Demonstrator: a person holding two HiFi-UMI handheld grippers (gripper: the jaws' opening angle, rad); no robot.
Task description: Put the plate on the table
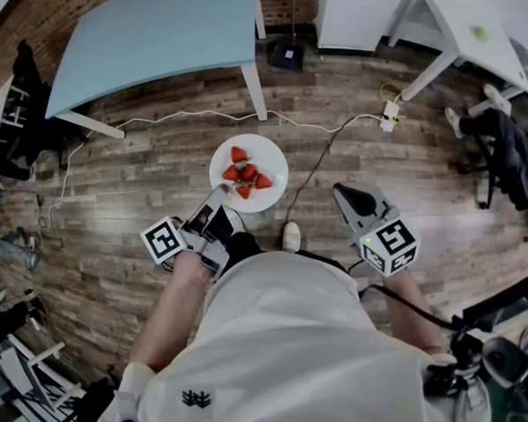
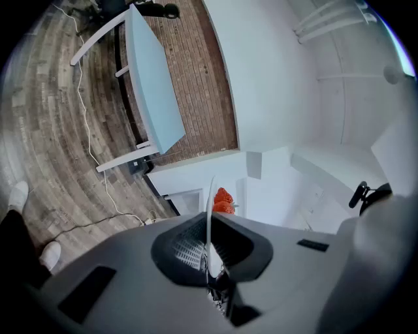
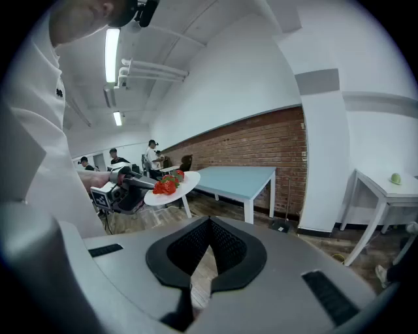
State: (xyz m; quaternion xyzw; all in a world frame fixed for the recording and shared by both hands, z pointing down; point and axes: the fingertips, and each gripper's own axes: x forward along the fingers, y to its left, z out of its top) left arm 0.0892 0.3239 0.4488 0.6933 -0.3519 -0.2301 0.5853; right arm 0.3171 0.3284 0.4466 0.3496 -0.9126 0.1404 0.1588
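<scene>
A white plate (image 1: 248, 172) with several strawberries (image 1: 247, 177) hangs level above the wooden floor, in front of the person's legs. My left gripper (image 1: 221, 193) is shut on the plate's near rim. In the left gripper view the plate (image 2: 209, 215) shows edge-on between the jaws, with the strawberries (image 2: 224, 199) beyond. The light blue table (image 1: 158, 37) stands a little farther on, to the left. My right gripper (image 1: 340, 192) floats to the right of the plate, shut and with nothing in it. Its own view shows the plate (image 3: 171, 190), the left gripper (image 3: 124, 189) and the blue table (image 3: 241, 177).
A white cable (image 1: 163, 121) runs over the floor to a power strip (image 1: 391, 115). A white table (image 1: 481, 36) with a small green thing stands at the back right, beside a chair (image 1: 514, 157). A black box (image 1: 288, 55) sits by the wall. People (image 3: 151, 154) stand far off.
</scene>
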